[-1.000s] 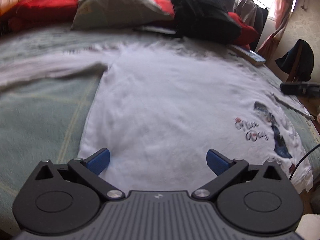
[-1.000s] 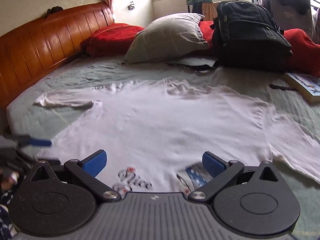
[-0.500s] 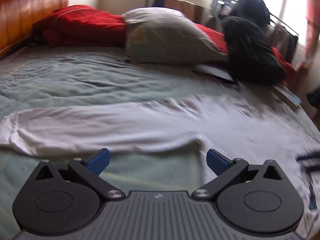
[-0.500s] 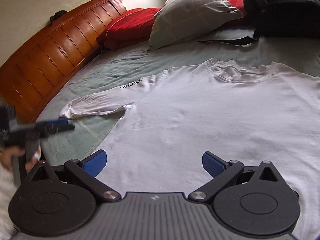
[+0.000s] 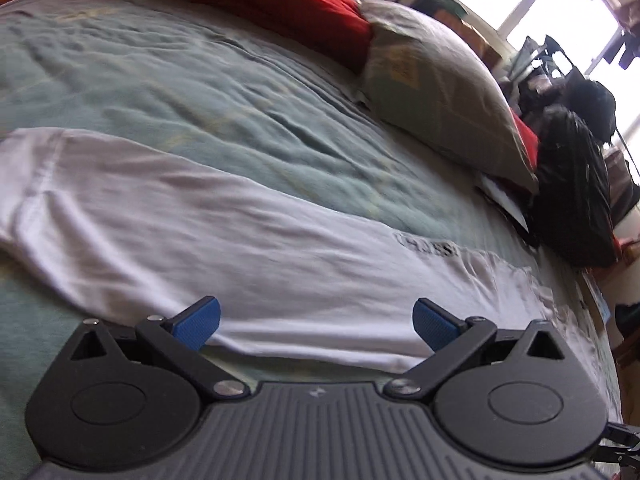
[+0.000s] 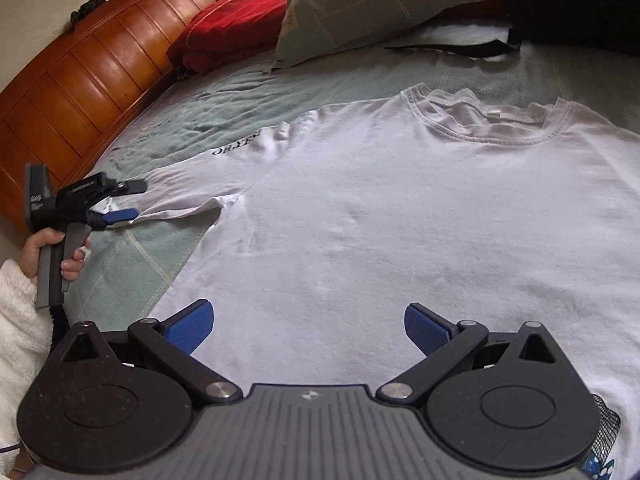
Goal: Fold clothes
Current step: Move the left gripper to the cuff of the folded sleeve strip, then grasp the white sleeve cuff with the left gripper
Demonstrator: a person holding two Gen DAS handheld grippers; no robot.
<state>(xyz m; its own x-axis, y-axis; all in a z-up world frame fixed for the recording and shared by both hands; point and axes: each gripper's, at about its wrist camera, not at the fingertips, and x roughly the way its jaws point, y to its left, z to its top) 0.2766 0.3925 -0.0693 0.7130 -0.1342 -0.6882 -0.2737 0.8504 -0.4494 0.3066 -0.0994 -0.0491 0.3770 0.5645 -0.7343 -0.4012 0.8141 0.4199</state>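
Note:
A white T-shirt (image 6: 400, 216) lies spread flat on the green bed sheet (image 6: 200, 124), with its collar (image 6: 484, 118) towards the pillows. Its left sleeve (image 5: 180, 224) stretches out across the left wrist view. My left gripper (image 5: 316, 322) is open and low at the sleeve's near edge, holding nothing. In the right wrist view that left gripper (image 6: 130, 200) sits at the sleeve's outer end, held by a hand (image 6: 48, 246). My right gripper (image 6: 308, 326) is open above the lower middle of the shirt's body, with nothing between its fingers.
A wooden headboard (image 6: 80, 76) runs along the left. A red pillow (image 6: 228, 24) and a grey pillow (image 6: 368, 4) lie at the head of the bed. Beside them stands a black backpack (image 5: 576, 184). A white fleece sleeve (image 6: 16, 320) is at the lower left.
My left gripper has swung left, from over the shirt's body to the outstretched sleeve. My right gripper has moved forward from the printed hem to the shirt's middle. Both stayed open.

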